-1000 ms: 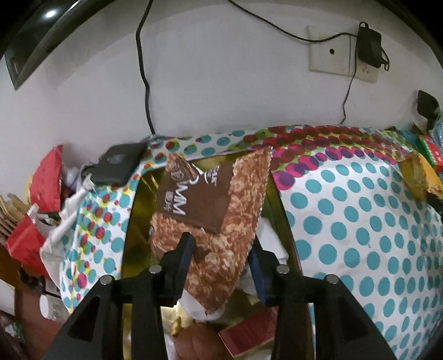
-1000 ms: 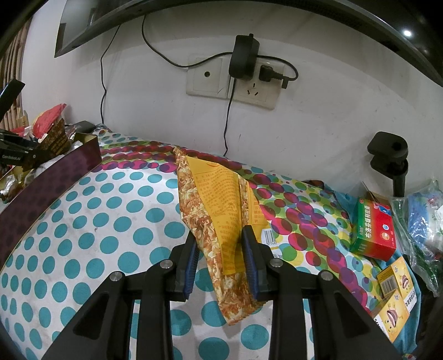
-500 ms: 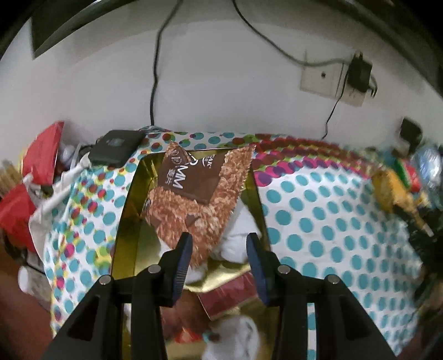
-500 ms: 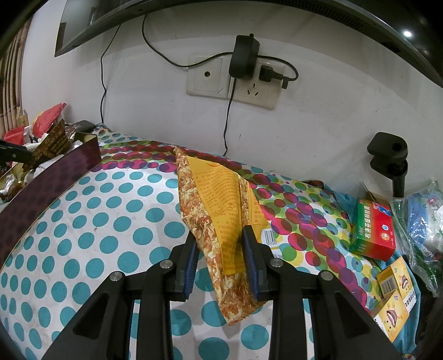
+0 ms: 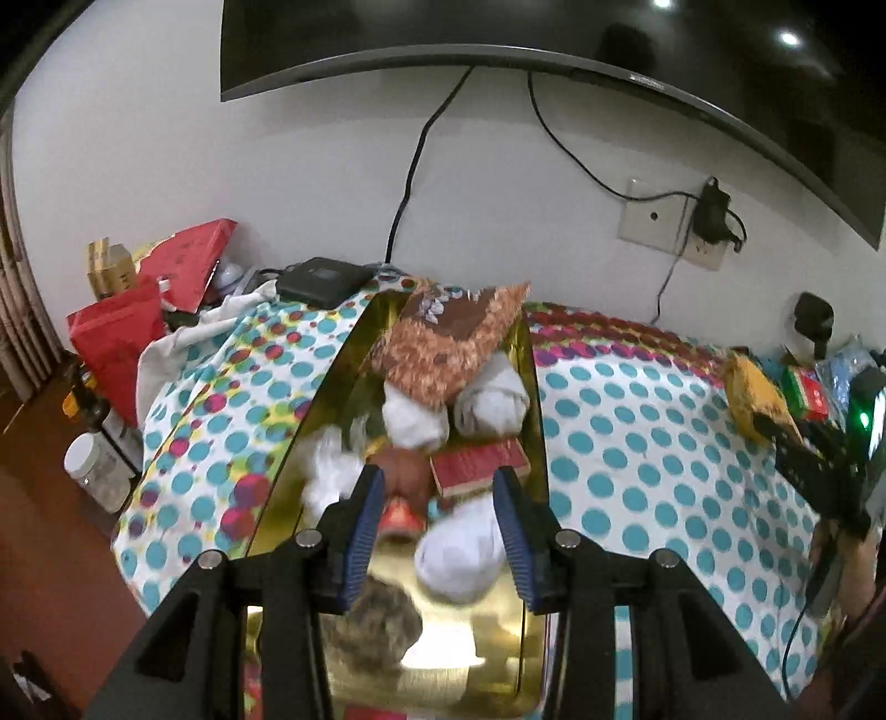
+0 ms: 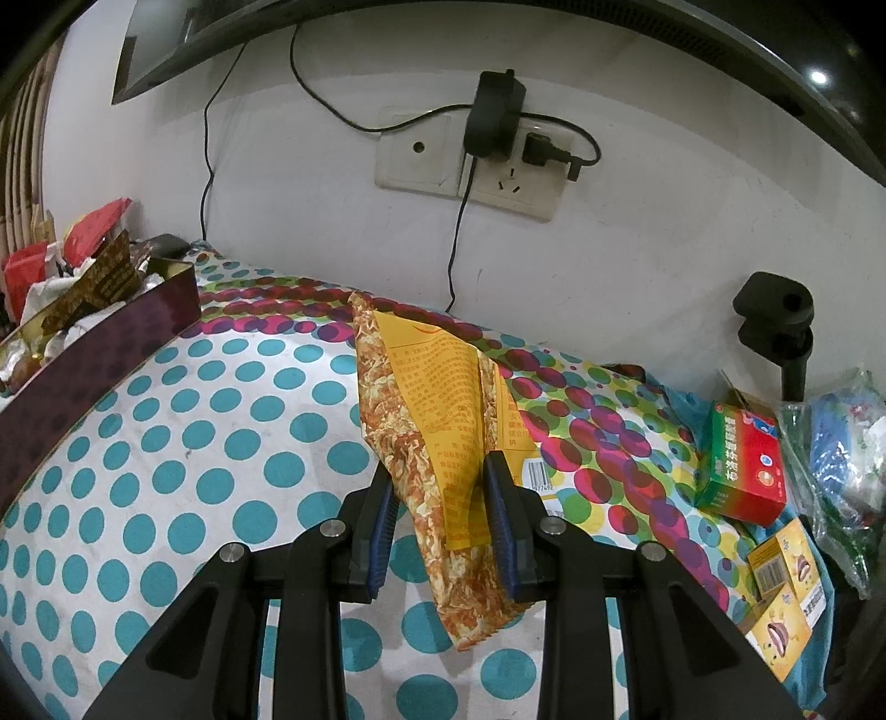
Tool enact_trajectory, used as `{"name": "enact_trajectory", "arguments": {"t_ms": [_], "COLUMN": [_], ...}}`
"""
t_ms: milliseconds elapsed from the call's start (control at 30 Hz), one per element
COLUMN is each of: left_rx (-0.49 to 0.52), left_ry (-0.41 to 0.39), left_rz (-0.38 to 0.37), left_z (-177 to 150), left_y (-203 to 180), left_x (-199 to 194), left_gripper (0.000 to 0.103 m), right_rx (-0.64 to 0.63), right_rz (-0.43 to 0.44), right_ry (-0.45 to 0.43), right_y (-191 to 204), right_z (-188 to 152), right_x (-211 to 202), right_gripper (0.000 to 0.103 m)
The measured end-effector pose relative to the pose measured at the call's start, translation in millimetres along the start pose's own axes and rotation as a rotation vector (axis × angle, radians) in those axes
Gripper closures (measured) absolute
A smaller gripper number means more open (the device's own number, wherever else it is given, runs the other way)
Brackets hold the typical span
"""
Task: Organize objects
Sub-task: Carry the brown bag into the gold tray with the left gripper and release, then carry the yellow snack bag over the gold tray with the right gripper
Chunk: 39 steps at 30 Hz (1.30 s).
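Box (image 5: 501,637) interior: left view; pinched yellow packet (image 6: 443,443) print: right view.

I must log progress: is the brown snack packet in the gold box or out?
In: the brown snack packet lies at the far end of the gold box, on white bundles.

Both scenes are being lit dimly from overhead; ceiling lamps are being mirrored as bright spots in the dark television screen (image 5: 609,33). Below it, glare is being thrown off the gold box (image 5: 338,365), whose contents are being smeared by motion blur. Straight edges are being bowed toward black fisheye corners.
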<state>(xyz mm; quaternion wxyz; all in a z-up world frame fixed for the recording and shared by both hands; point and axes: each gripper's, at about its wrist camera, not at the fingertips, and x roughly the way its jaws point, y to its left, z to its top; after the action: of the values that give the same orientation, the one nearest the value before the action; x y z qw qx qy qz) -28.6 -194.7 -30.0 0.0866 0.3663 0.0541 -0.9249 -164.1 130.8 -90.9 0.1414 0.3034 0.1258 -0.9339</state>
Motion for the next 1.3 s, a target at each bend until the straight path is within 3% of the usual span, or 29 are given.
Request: {"name": "enact_trajectory", "arguments": {"t_ms": [233,400,567,967,1267,1300], "left_rx": [-0.03,-0.04,-0.12,-0.145,-0.167,-0.174], "left_ry": [0.019,0.018,0.012,0.02,0.012,0.009], "left_rz": [-0.039,-0.026,-0.032,-0.039,-0.062,-0.06], "left_z": [-28,-34,-42,-53,-51,-51], "left_y": [2,18,40,55,56,57], "left_x": [-17,-24,-30,-29,-35,-36], "left_gripper": [0.062,0.062,0.062,0.062,0.061,0.056], "right_rx": [-0.009,-0.024,-0.068,-0.168,-0.197,-0.2], "right_rz": [-0.004,-0.023,-0.038,-0.093,-0.016,0.011], "right_ry": [-0.002,-0.003,0.006,0.026,-0.052,-0.069], "right_y": [0,2,7,35,77,86], "right_z": [0,1,1,9,32,37], "right_x": [0,2,6,3,-27,-33], "right_gripper": [0.075,0.075,0.075,0.079,0.08,0.08]}}
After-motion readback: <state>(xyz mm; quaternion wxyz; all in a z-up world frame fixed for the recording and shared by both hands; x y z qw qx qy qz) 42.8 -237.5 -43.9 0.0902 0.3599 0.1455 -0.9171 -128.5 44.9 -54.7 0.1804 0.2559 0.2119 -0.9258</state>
